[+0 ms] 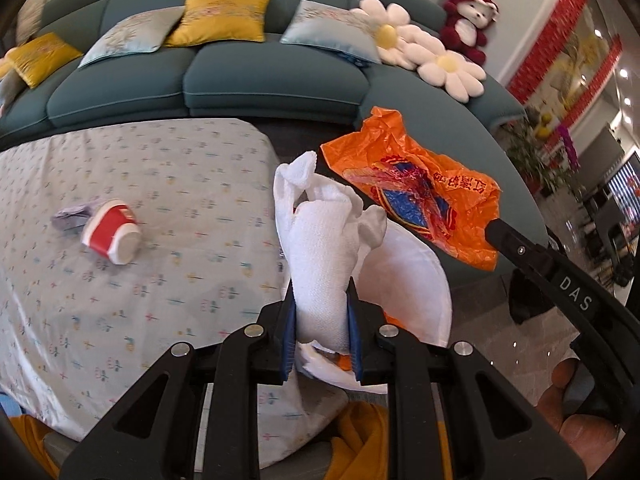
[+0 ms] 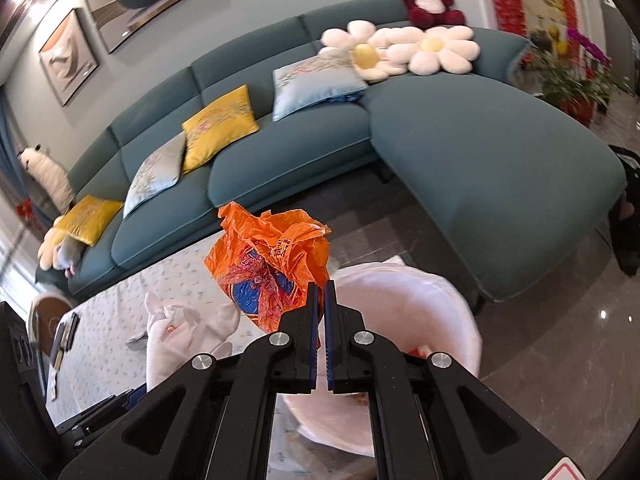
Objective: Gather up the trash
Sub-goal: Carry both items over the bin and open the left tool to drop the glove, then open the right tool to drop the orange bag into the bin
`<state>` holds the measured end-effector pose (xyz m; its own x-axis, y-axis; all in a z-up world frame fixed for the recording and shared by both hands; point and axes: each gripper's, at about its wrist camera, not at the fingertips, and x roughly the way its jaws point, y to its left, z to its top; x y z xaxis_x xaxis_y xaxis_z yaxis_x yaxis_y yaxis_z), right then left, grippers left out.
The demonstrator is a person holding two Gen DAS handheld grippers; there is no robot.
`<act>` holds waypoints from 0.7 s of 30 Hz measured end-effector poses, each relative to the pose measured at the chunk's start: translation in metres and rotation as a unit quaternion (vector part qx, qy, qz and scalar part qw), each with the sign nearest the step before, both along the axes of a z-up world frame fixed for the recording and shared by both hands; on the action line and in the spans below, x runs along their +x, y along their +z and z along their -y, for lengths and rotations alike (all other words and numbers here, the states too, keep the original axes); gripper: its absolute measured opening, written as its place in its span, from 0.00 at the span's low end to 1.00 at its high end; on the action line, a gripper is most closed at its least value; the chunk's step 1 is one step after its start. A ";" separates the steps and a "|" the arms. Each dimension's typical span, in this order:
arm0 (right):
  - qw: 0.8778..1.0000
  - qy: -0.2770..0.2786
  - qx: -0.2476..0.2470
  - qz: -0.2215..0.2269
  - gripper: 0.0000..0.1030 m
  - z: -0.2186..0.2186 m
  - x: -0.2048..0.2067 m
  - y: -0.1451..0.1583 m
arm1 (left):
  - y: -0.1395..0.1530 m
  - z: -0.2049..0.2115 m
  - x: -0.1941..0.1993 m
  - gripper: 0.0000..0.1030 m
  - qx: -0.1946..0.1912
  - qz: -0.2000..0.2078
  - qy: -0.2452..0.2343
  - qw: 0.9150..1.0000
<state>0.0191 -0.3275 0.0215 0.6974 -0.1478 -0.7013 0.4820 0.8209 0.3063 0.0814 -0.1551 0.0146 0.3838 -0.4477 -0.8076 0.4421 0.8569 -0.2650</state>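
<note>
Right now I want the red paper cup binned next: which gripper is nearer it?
Left: the red paper cup lies just beside it; right is farther across, holding the orange bag.

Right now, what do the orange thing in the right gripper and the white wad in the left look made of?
Orange bag: thin plastic film, glossy and translucent, sharply crinkled, with printed red and blue graphics; the right gripper pinches its edge. White wad: soft and matte with a fine embossed, waffle-like texture, probably paper towel or thin cloth; the look leaves that open. The left gripper squeezes it.
</note>
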 end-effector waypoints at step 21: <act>0.998 -0.063 0.029 -0.013 0.03 0.056 -0.039 -0.030 | -0.025 0.054 -0.016 0.50 0.027 0.003 -0.039 0.999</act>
